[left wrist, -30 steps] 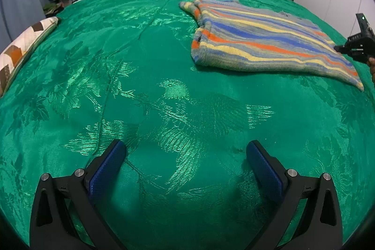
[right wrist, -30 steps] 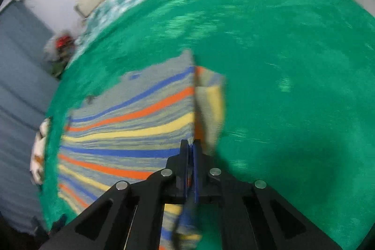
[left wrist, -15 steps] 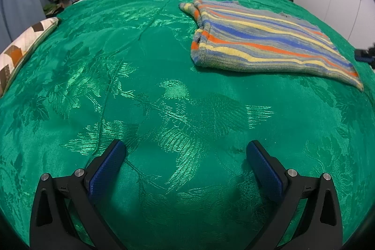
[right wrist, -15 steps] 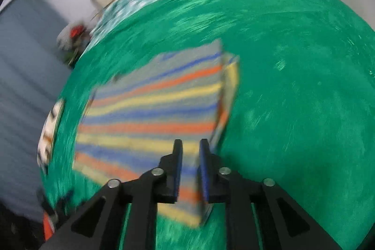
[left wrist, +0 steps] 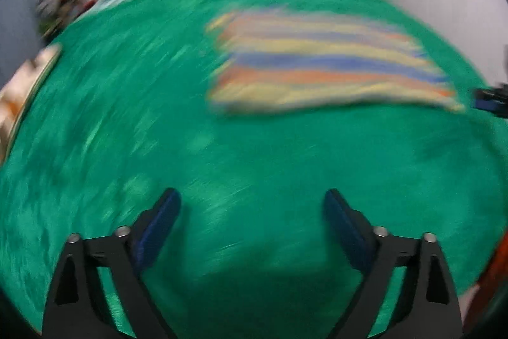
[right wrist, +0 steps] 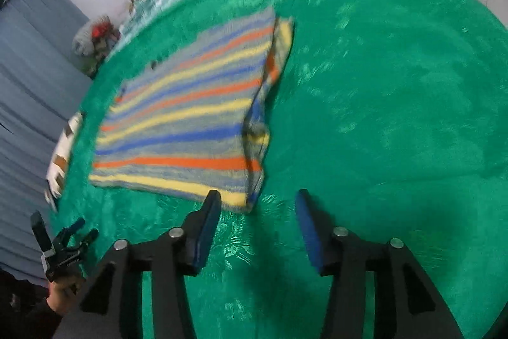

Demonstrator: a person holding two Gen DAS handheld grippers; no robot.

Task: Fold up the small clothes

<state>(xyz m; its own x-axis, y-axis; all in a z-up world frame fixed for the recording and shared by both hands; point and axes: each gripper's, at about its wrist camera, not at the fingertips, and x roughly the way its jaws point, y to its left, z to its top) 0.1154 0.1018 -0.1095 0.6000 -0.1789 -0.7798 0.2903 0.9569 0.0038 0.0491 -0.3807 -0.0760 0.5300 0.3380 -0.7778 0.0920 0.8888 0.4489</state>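
- Your striped garment (right wrist: 190, 123) lies folded flat on the green bedspread (right wrist: 381, 84).
- Your right gripper (right wrist: 257, 208) is spread wide, holding nothing, just beside the garment's near corner.
- Your left gripper (left wrist: 250, 205) is wide, holding nothing, well apart from the garment (left wrist: 320, 69); view blurred.
- Patterned cushion (right wrist: 63, 148) and clothes pile (right wrist: 95, 34) sit beyond the garment's far side.

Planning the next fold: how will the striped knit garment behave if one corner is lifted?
The striped knit garment will probably flop and drape, since it lies flat in soft layers. Its folded-over edge may slide open. On the smooth green bedspread it could drag rather than stay put.
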